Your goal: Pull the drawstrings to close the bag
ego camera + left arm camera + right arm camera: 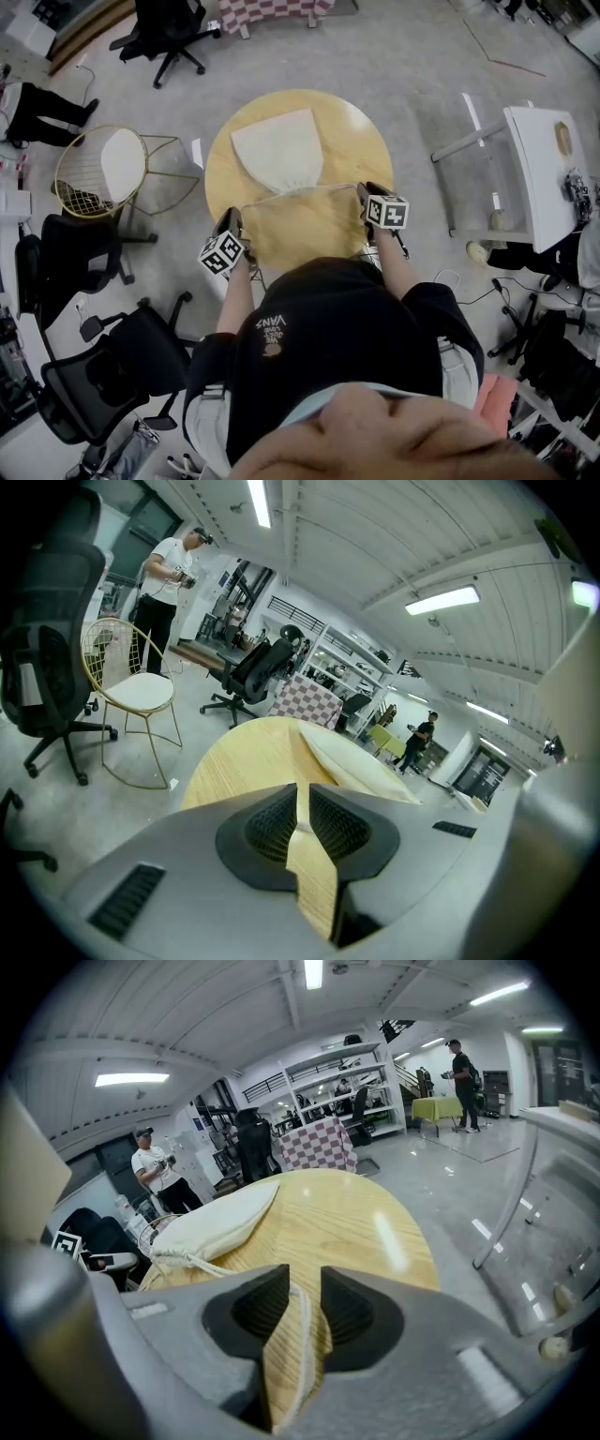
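Observation:
A cream drawstring bag (279, 150) lies flat on the round wooden table (281, 234), its neck gathered toward me. Thin cords run from the neck out to both sides. My left gripper (230, 220) sits at the table's near left edge. In the left gripper view, my left gripper (302, 799) shows a narrow gap with wood behind it and a pale bit of cord, and the pads are not pressing. My right gripper (364, 192) is at the near right. In the right gripper view, my right gripper (305, 1283) stands open with the cord (300, 1335) lying loose between the jaws. The bag (211, 1222) lies ahead to the left.
A gold wire chair (103, 169) with a white seat stands left of the table. Black office chairs (94, 375) are at the near left, and another one (169, 33) is at the far side. A white table (548, 169) stands to the right. People (164, 574) stand in the background.

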